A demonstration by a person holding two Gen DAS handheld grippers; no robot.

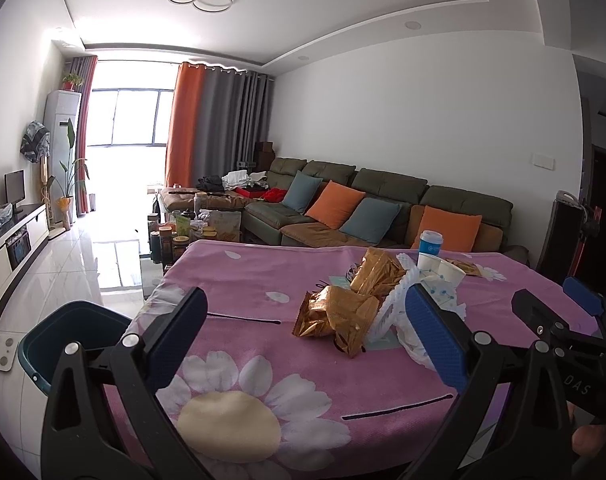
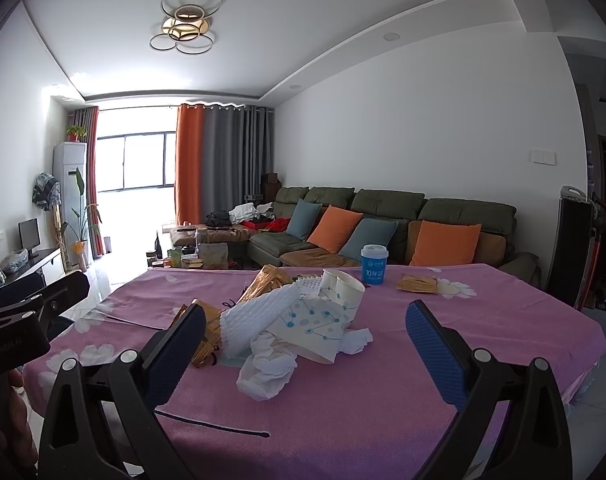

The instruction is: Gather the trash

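Several pieces of trash sit heaped mid-table on the pink floral tablecloth point(image 2: 383, 400): gold foil wrappers point(image 1: 335, 316), white foam netting point(image 2: 259, 316), a tipped paper cup point(image 2: 323, 328) apparently lying mouth away, and crumpled tissue point(image 2: 267, 368). Both grippers, left point(image 1: 307, 340) and right point(image 2: 307, 348), gape wide, holding nothing. Slippery foil could spill past the blue bin point(image 1: 75, 336) beside the table's left edge.

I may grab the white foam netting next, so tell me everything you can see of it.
The white foam netting is a soft-looking mesh sleeve with a diamond-cell pattern, bent into a curve and lying on its side in the trash pile on the pink tablecloth. It leans between the gold foil wrappers and a tipped paper cup, touching both, with crumpled white tissue at its lower end. Neither gripper touches it.
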